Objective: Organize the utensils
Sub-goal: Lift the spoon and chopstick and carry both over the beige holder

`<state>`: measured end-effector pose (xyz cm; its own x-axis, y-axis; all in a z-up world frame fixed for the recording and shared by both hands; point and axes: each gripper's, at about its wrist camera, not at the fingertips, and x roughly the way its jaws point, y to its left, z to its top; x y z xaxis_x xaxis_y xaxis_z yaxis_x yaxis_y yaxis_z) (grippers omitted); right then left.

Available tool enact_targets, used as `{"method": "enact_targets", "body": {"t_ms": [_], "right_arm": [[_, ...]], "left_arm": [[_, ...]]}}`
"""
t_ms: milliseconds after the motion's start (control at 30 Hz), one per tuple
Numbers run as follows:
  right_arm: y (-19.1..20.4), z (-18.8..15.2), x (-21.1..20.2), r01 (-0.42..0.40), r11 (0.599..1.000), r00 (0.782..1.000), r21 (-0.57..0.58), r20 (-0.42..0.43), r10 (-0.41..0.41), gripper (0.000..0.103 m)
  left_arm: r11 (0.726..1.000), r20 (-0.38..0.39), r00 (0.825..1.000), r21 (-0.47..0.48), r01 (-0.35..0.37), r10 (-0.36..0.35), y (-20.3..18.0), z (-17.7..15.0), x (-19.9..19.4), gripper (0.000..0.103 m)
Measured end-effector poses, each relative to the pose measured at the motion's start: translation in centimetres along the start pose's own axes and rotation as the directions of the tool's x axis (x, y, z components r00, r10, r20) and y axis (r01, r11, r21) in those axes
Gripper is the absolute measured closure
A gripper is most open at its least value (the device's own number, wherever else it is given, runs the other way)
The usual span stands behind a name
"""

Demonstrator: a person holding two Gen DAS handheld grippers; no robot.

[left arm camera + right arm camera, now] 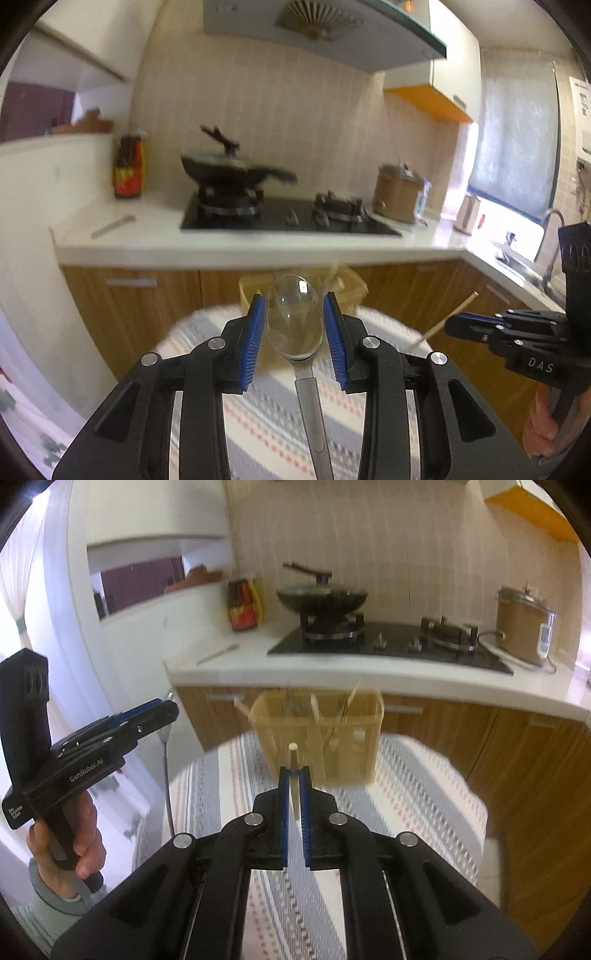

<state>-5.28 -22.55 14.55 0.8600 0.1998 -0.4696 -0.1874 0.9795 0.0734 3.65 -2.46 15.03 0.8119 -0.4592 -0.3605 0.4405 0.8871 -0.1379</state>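
Utensils are partly sorted, we are judging: the beige slotted caddy [317,734] is standing at the far edge of the striped tablecloth [406,797] with several handles already poking out of its compartments, while two pieces are in our grippers above the cloth, so both are waiting to go in. We are holding the left gripper [294,326] with its blue pads moderately spread on either side of a metal spoon's [294,317] bowl, the handle running back toward the camera; whether the pads are actually pressing the bowl is hard to make out. We are keeping the right gripper [294,801] narrowed onto a slim wooden stick, probably a chopstick [293,771], pointing at the caddy. Motion blur is smearing the caddy, so we cannot tell what is sitting in which compartment, and any loose utensils nearer on the table are being hidden by the gripper bodies.
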Motion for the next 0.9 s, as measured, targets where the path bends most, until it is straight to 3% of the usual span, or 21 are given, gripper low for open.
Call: {"method": "enact_targets", "body": {"t_ms": [333, 433, 533, 600, 667, 700, 833, 900], "right_arm": [[0.3, 4.8, 0.3, 0.047, 0.998, 0.998, -0.036, 0.046, -0.045, 0.099], [0.2, 5.6, 0.9, 0.058, 0.997, 0.998, -0.051, 0.039, -0.056, 0.099], [0.2, 4.6, 3.1, 0.007, 0.996, 0.999, -0.091, -0.048, -0.012, 0.098], [0.2, 2.7, 5.7, -0.024, 0.993, 0.990, -0.112, -0.143, 0.008, 0.090], [-0.1, 0.3, 8.5, -0.029, 0.994, 0.977, -0.108, -0.215, 0.005, 0.056], [-0.4, -0.7, 9.7, -0.037, 0.994, 0.968, -0.101, -0.249, 0.011, 0.051], [-0.2, -3.5, 14.7, -0.048, 0.995, 0.928, -0.083, -0.371, 0.014, 0.052], [0.4, -4.1, 17.3, -0.044, 0.994, 0.905, -0.103, -0.425, -0.003, 0.061]], "left_arm": [[0.998, 0.163, 0.985, 0.013, -0.058, 0.055, -0.4, 5.4, 0.9, 0.072], [0.997, 0.176, 0.982, 0.025, -0.080, 0.074, -0.4, 5.9, 2.0, 0.072], [0.998, 0.167, 0.984, 0.014, -0.061, 0.058, 0.1, 5.4, 3.0, 0.072], [0.998, 0.161, 0.985, 0.017, -0.066, 0.062, 0.6, 5.0, 3.4, 0.072], [0.998, 0.146, 0.987, 0.012, -0.066, 0.064, 1.5, 4.6, 3.7, 0.072], [0.998, 0.139, 0.988, 0.005, -0.064, 0.062, 1.9, 4.4, 3.9, 0.072], [0.998, 0.125, 0.990, -0.020, -0.060, 0.062, 3.7, 3.8, 4.2, 0.072], [0.998, 0.125, 0.990, -0.034, -0.058, 0.062, 4.4, 3.7, 4.2, 0.072]]}}
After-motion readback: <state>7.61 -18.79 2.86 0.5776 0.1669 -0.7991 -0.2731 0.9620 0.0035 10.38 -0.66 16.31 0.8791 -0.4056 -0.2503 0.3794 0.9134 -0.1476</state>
